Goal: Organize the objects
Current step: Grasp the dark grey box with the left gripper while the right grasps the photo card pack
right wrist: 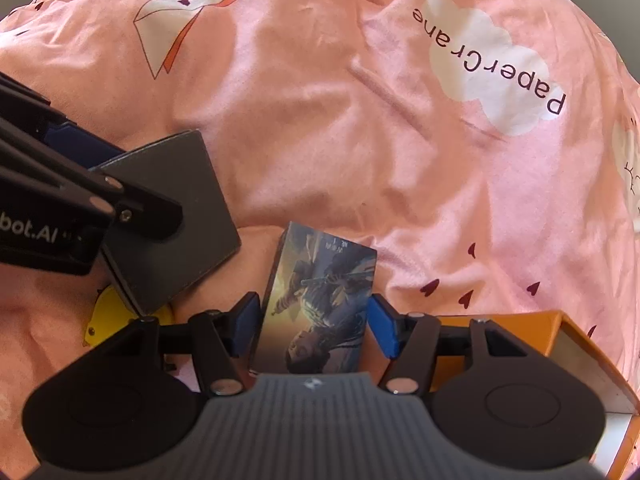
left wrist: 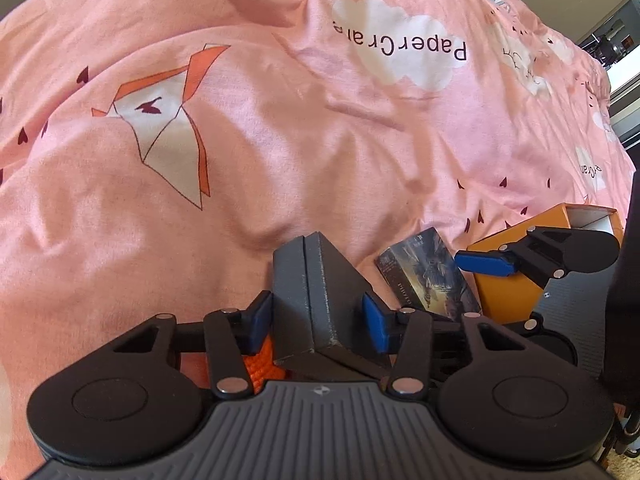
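Grey box (left wrist: 320, 300) between left gripper (left wrist: 318, 320) pads

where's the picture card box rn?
Picture card box stands between the right gripper pads on the pink bedsheet, orange box right, grey box left.

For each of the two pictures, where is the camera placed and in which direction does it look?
Left wrist view: sits on the left claw, looking steeply down at the pink bedcover; its fingers flank a grey box.
Right wrist view: sits on the right claw, looking down likewise; its fingers flank a picture box.
Shared: both boxes, the orange box, the bedcover, and each other's claw.
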A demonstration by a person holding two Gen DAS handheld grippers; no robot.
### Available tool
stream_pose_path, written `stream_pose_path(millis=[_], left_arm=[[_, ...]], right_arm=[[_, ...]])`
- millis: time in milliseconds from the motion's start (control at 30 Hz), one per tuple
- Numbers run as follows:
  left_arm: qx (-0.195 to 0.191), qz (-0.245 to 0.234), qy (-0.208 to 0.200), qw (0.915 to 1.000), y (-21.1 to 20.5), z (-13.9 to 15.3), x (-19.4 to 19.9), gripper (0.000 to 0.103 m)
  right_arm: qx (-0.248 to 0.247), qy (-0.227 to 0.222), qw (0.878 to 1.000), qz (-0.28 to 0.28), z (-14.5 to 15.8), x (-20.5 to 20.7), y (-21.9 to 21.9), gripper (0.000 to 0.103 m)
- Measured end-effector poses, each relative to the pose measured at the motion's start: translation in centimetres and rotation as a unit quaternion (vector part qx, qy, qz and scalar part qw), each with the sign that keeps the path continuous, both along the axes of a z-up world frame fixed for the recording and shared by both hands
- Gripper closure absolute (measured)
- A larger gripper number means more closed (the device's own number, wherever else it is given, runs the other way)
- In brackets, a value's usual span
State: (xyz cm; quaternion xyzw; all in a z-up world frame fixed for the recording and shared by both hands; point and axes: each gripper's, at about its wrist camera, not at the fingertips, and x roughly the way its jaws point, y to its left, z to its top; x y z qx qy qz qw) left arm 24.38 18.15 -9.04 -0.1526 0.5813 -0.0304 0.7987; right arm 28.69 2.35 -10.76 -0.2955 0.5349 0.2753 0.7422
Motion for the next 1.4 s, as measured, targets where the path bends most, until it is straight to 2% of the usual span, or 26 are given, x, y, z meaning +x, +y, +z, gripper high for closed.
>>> stream_pose_path(millis=[167,367,533,633,700,733,767,900,967,1000,1033,1100,1233,1400], left_arm=[[0.026,0.002,-0.036,0.9990,-0.4,1.8,-1.4,0.059],[0.085,-0.018,-0.074,0.9934,-1.0,3.7,-3.3,0.060],[0.091,-0.022,-0.085,0.9920,-1.0,4.6,-4.2,0.060],[0.095,-0.022,-0.094,0.9908,-1.2,5.0,-4.6,0.060],[0.098,-0.022,-0.100,0.9899,-1.4,5.4,-4.9,0.060],[0.100,-0.023,-0.104,0.9893,-1.5,5.7,-5.1,0.060],[0.099,-0.024,-0.107,0.9890,-1.6,5.9,-5.3,0.060],[0.100,-0.022,-0.112,0.9884,-2.1,6.6,-5.9,0.060],[0.104,-0.014,-0.116,0.9877,-2.1,6.8,-6.4,0.060],[0.100,-0.007,-0.119,0.9877,-2.1,6.9,-6.6,0.060],[0.094,-0.001,-0.122,0.9881,-2.0,7.0,-6.9,0.060],[0.080,0.012,-0.126,0.9887,-1.9,7.0,-7.3,0.060],[0.076,0.025,-0.130,0.9883,-1.7,6.9,-7.6,0.060],[0.072,0.027,-0.129,0.9887,-1.4,6.7,-7.6,0.060]], right_arm=[[0.012,0.010,1.000,-0.010,0.7,0.0,-0.1,0.042],[-0.002,0.024,0.999,-0.033,0.1,1.0,0.3,0.042],[0.007,0.029,0.998,-0.057,-0.2,1.5,0.2,0.044],[0.012,0.015,0.999,-0.046,0.2,0.8,0.0,0.046],[0.034,0.012,0.998,-0.041,1.1,0.1,-0.2,0.082],[0.044,0.010,0.998,-0.046,1.8,-0.2,-0.2,0.087],[0.057,0.012,0.997,-0.044,2.5,-0.4,-0.3,0.103],[0.070,0.023,0.996,-0.045,3.4,-0.6,-0.4,0.100],[0.057,0.014,0.996,-0.064,3.2,-0.2,-0.8,0.089],[0.055,0.016,0.996,-0.073,3.1,0.2,-0.9,0.076],[0.058,0.022,0.995,-0.078,2.9,0.6,-1.1,0.066],[0.051,0.032,0.994,-0.086,2.6,0.8,-1.4,0.065],[0.028,0.042,0.995,-0.089,1.4,1.3,-0.9,0.053],[-0.004,0.036,0.996,-0.085,-0.3,1.8,0.4,0.044]])
